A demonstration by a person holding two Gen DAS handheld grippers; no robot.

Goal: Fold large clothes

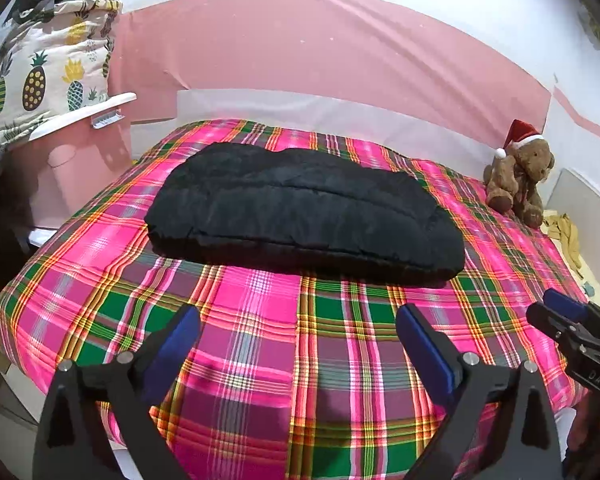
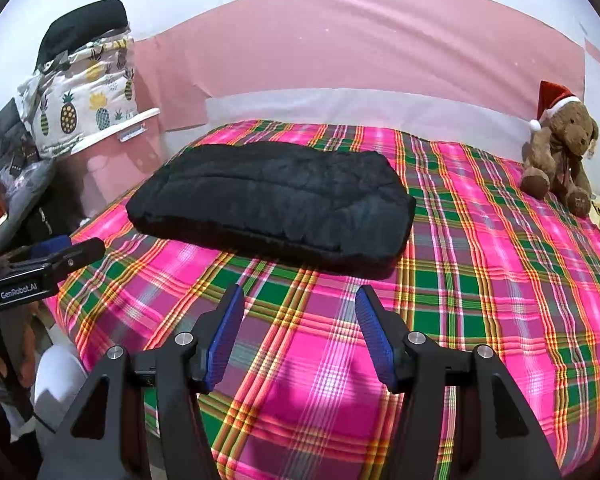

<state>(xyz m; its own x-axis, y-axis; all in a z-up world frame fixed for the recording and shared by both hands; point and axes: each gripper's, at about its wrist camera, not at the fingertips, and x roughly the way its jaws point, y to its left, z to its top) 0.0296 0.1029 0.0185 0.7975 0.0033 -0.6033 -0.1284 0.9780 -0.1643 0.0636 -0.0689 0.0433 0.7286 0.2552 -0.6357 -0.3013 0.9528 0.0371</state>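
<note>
lying folded into a thick bundle, the black quilted padded garment (image 1: 304,212) rests mid-bed on the pink and green plaid bedsheet (image 1: 260,320). the left gripper (image 1: 298,328) and right gripper (image 2: 300,320) hover near it, jaws apart, empty.

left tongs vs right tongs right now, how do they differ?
Opening: the left tongs gape wider than the right tongs, which stand at a moderate gap. Place: the left tongs sit nearer the bed's left edge, the right tongs further right along the plaid bedspread. Shared: both are open, hold nothing, have blue pads, and hover short of the folded black garment, not touching it.
</note>
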